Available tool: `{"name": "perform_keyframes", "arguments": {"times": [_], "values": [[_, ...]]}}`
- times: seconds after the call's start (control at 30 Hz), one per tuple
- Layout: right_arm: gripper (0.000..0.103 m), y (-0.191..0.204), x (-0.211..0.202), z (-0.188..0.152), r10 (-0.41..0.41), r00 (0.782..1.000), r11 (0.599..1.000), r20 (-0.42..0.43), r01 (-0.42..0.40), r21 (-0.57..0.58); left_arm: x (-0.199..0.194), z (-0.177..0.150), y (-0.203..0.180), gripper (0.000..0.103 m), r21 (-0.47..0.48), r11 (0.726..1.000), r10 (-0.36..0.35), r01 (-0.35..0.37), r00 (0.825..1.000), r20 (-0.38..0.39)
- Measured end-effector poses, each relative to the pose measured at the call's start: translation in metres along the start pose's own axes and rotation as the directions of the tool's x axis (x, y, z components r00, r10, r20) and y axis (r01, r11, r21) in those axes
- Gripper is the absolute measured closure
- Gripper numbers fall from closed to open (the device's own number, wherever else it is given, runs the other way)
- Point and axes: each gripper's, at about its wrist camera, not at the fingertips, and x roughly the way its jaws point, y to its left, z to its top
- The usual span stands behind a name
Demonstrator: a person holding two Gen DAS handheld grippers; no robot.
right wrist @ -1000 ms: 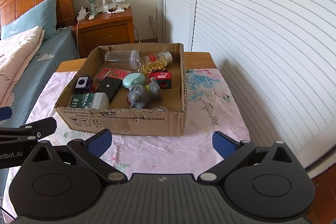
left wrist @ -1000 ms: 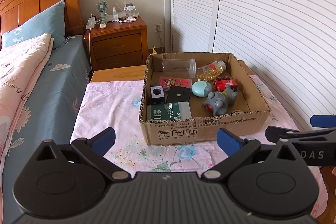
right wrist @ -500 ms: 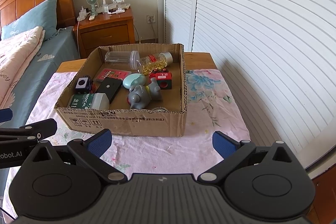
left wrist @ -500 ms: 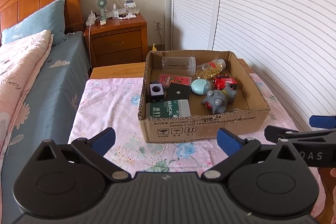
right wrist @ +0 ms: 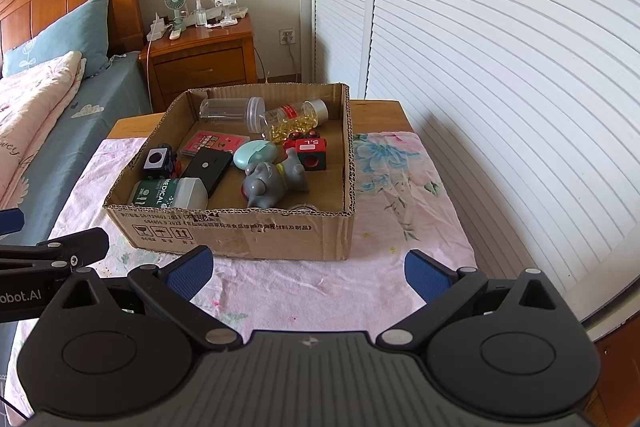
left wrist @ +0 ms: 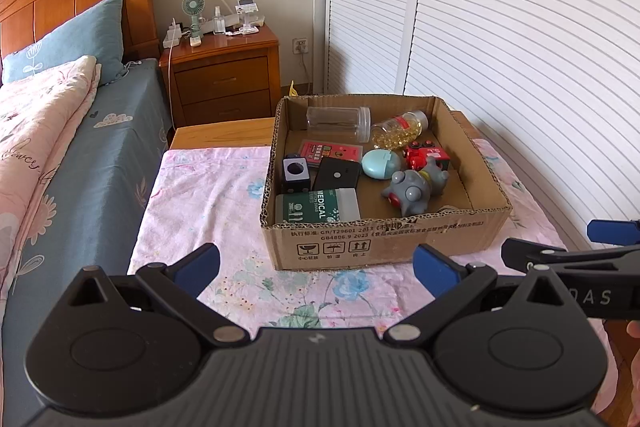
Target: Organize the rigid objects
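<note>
A shallow cardboard box [left wrist: 384, 247] [right wrist: 240, 231] sits on a pink floral cloth. It holds a clear jar [left wrist: 338, 121], a bottle of yellow capsules [left wrist: 398, 131], a red card [left wrist: 330, 151], a black cube [left wrist: 295, 173], a black case [left wrist: 335, 175], a green MEDICAL bottle [left wrist: 316, 209], a teal egg-shaped case [left wrist: 380, 164], a red toy [left wrist: 426, 157] and a grey toy figure [left wrist: 414, 189]. My left gripper [left wrist: 316, 265] is open and empty in front of the box. My right gripper [right wrist: 308, 267] is open and empty in front of the box, to the right.
A bed [left wrist: 60, 155] with blue sheet and pink quilt lies on the left. A wooden nightstand [left wrist: 222, 75] with a small fan stands behind. White louvred doors [left wrist: 500, 47] run along the right. The cloth-covered table [right wrist: 400, 195] extends right of the box.
Both grippers have drawn back slightly from the box, which now looks a little farther off and lower. Nothing in the box has moved.
</note>
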Motion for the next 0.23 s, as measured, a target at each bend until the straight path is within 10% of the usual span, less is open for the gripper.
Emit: {"name": "perform_keyframes", "arguments": {"times": [0.23], "values": [[0.000,-0.0006,-0.0007,0.0000,0.000,1.000,1.000,0.004,0.000,0.001,0.0000,0.0001,-0.0002,0.001,0.000,1.000,0.000,0.000,1.000,0.000]]}}
